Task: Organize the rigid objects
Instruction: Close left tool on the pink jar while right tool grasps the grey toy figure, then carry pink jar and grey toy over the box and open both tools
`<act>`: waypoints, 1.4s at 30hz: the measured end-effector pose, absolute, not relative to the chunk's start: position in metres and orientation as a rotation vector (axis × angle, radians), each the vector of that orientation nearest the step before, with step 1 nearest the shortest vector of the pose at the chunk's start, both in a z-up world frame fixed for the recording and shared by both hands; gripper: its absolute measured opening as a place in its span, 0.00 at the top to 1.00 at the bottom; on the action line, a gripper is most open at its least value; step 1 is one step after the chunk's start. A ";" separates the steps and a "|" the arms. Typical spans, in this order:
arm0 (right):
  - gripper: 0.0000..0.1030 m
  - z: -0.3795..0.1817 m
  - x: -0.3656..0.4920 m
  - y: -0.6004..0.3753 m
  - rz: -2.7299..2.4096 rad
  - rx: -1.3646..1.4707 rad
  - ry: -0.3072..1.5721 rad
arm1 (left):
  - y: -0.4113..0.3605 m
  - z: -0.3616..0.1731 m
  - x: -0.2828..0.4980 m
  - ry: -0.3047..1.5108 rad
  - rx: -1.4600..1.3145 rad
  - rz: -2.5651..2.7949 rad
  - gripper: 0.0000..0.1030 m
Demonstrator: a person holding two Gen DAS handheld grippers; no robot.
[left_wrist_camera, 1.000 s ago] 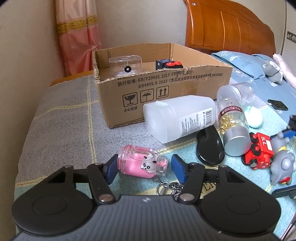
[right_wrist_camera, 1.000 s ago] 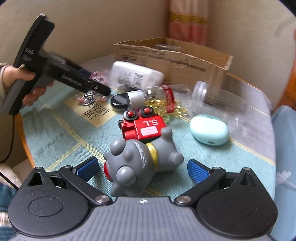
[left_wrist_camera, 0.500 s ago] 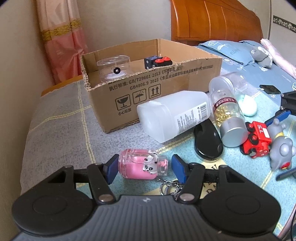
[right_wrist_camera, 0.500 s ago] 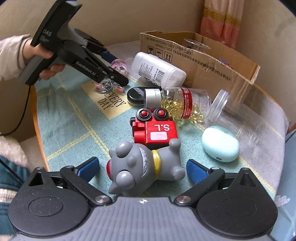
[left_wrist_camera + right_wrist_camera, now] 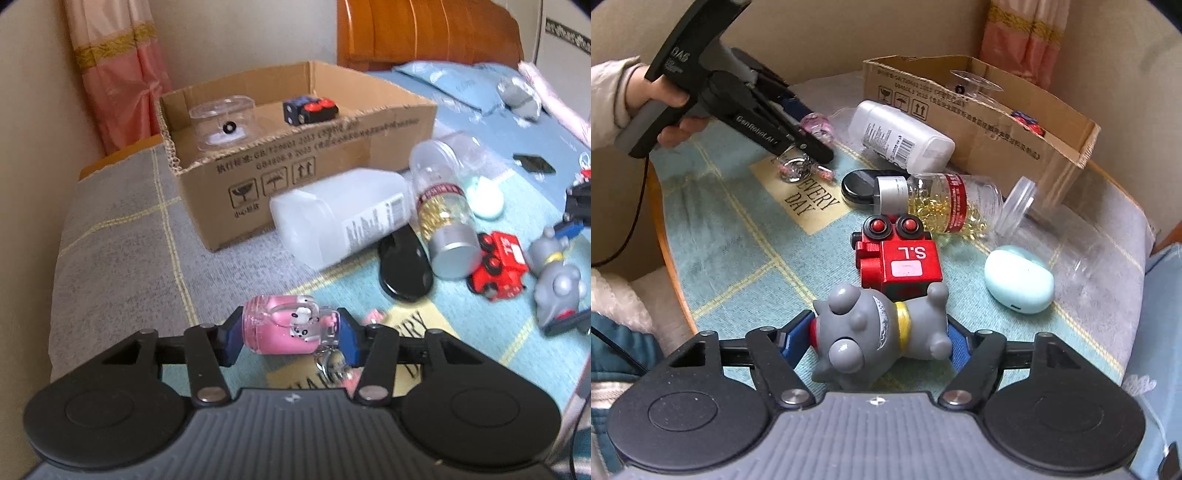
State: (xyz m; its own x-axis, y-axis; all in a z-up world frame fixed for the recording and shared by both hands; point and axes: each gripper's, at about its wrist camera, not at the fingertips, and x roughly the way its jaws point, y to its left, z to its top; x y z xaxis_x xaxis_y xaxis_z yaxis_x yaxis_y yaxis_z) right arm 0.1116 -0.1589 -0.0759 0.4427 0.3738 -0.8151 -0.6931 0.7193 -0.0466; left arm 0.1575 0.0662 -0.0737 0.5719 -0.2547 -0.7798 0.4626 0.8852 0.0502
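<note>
Clamping my left gripper (image 5: pixel 290 338) on a clear, pink-filled keychain (image 5: pixel 286 328) off the counter (image 5: pixel 122 254), I've just closed my right gripper (image 5: pixel 877 341) against a grey toy (image 5: pixel 875 332) lying there.

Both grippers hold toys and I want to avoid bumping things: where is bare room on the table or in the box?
Free: the grey cloth left of the cardboard box, and the box floor between the clear tub and the blue toy car. Crowded: right of the box, the white bottle, capsule jar, black case and red truck lie packed together.
</note>
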 end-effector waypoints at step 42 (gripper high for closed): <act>0.26 0.065 0.230 -0.172 0.566 -0.262 0.627 | 0.031 0.084 0.232 0.689 0.309 -0.499 0.52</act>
State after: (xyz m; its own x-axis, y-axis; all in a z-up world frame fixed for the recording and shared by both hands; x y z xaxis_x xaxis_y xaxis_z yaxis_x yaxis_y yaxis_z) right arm 0.2302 -0.1721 0.0646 0.6661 0.4184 -0.6175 -0.5721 0.8178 -0.0629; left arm 0.2317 0.0307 0.0840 0.6626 -0.3342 -0.6703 0.5328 0.8393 0.1082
